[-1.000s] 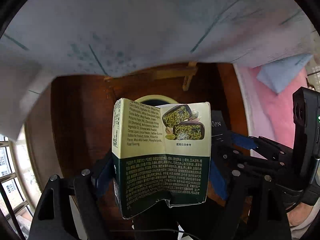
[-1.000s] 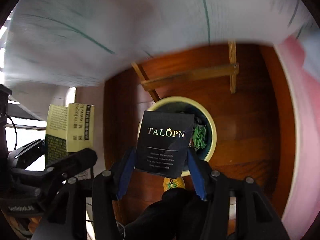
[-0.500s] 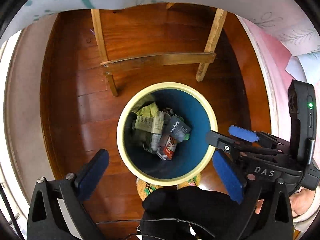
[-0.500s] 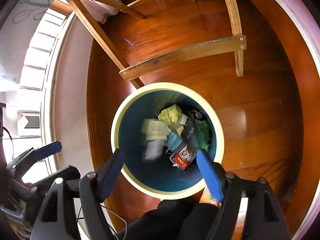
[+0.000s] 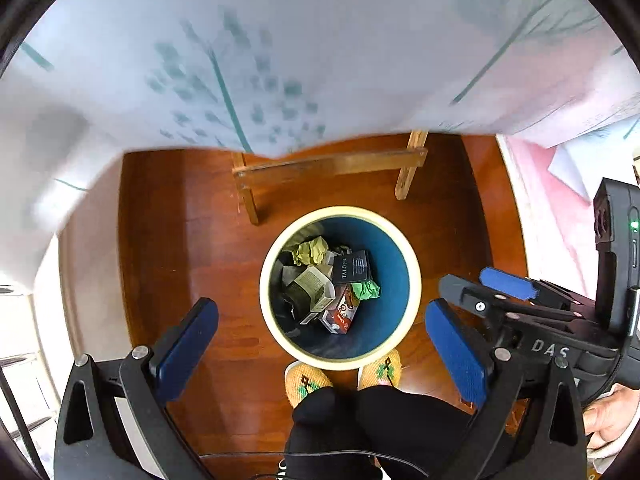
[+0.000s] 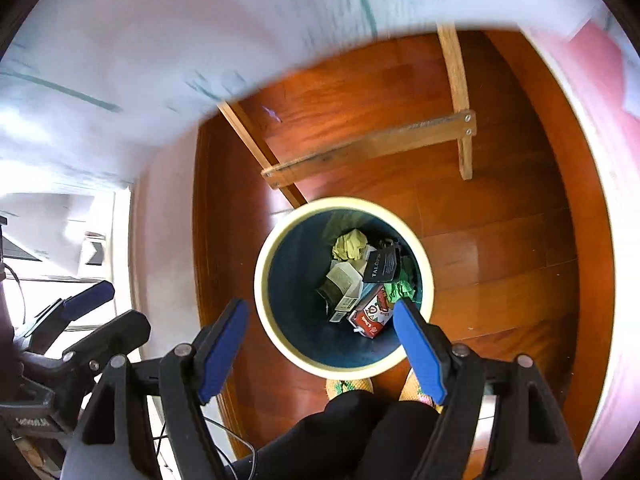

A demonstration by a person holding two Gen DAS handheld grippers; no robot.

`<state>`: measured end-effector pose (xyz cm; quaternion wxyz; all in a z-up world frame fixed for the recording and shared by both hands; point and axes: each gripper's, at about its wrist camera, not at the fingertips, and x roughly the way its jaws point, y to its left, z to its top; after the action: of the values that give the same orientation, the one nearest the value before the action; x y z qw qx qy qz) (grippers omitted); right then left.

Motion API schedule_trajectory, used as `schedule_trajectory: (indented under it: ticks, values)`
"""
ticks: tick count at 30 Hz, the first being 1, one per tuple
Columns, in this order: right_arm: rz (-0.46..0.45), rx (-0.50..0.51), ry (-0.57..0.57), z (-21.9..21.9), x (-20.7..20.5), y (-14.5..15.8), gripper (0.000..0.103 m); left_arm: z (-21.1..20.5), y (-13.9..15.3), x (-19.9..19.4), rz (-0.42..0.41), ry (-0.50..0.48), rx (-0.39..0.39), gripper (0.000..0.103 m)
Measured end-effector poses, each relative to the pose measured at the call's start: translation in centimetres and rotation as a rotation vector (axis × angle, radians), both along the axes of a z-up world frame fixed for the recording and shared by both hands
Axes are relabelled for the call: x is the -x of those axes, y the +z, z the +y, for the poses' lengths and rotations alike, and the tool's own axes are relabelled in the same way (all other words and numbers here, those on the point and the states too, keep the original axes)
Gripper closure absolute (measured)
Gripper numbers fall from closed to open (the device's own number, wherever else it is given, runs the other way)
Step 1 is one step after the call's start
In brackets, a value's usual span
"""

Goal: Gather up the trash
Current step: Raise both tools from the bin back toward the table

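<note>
Two claws, left claw (image 5: 320,332), right claw (image 6: 320,348), spread above one bin (image 5: 414,280).

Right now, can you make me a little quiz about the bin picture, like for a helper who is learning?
1. True or false: the left gripper is holding a box.
2. Which lies inside the trash bin? A) a black TALOPN packet B) a banana C) a spoon
3. Fill in: the bin stands on a wooden ____, near the slippers.

Key
1. False. Both it and the right gripper are open and hold nothing.
2. A. It lies among a crumpled yellow paper, a green wrapper and a red carton.
3. floor
</note>
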<state>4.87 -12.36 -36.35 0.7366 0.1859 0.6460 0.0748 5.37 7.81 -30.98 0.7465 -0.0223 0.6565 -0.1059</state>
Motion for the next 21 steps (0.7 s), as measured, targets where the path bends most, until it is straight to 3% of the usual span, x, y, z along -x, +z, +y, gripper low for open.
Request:
schedule_trajectory:
  ticks: [6, 11, 17, 21]
  values:
    - [-0.053, 0.026, 0.005, -0.5, 1.1, 7.9, 0.028, 0.3, 8.3, 0.7, -0.027, -0.013, 0.049, 0.001]
    - [-0.146, 0.051, 0.031, -0.7, 1.7, 16.7, 0.028, 0.7, 16.8, 0.8, -0.095, -0.035, 0.106, 0.001]
    - [-0.353, 0.106, 0.047, -1.2, 1.9, 27.4, 0.028, 1.0, 25.9, 0.0, -0.237, -0.079, 0.144, 0.001]
    - [-0.472, 0.161, 0.047, -1.3, 1.6, 32.7, 0.028, 1.0, 30.3, -0.9, -0.33, -0.098, 0.158, 0.001]
